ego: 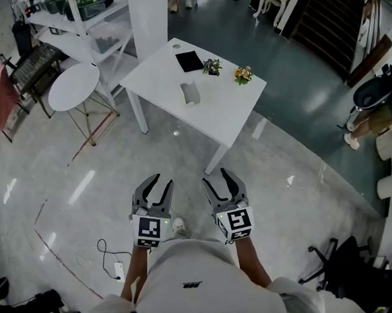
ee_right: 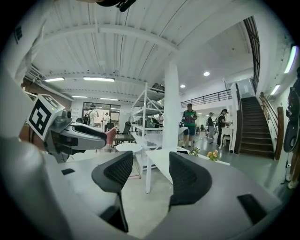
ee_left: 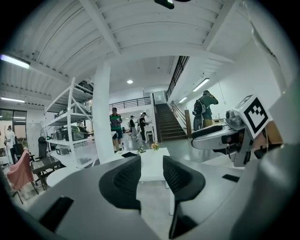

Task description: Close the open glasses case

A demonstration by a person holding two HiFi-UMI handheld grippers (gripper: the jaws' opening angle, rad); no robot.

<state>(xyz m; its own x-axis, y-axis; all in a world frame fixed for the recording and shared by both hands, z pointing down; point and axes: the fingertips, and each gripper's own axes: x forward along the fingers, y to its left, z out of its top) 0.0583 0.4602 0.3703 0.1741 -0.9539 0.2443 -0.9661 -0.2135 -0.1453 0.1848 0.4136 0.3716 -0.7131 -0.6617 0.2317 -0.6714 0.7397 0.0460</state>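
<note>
The open glasses case [ego: 190, 93] is a small grey thing lying on the white table [ego: 219, 114] far ahead, near the table's middle. Beside it are a black flat pad [ego: 189, 61] and two small flower pots [ego: 212, 67] [ego: 242, 74]. My left gripper [ego: 161, 182] and right gripper [ego: 221, 178] are held side by side over the floor, well short of the table. Both are open with nothing between their fingers. The left gripper view frames the table [ee_left: 151, 169] between the jaws of the left gripper [ee_left: 151, 165]. In the right gripper view the right gripper [ee_right: 151, 165] points at the table's corner [ee_right: 161, 161].
A round white side table [ego: 74, 87] and metal shelving [ego: 72, 8] stand left of the table, behind a white pillar [ego: 148, 13]. A black office chair [ego: 349, 266] is at the right, and a cable with a plug [ego: 110, 259] lies on the floor at the left. People stand far off near the stairs [ee_left: 165, 123].
</note>
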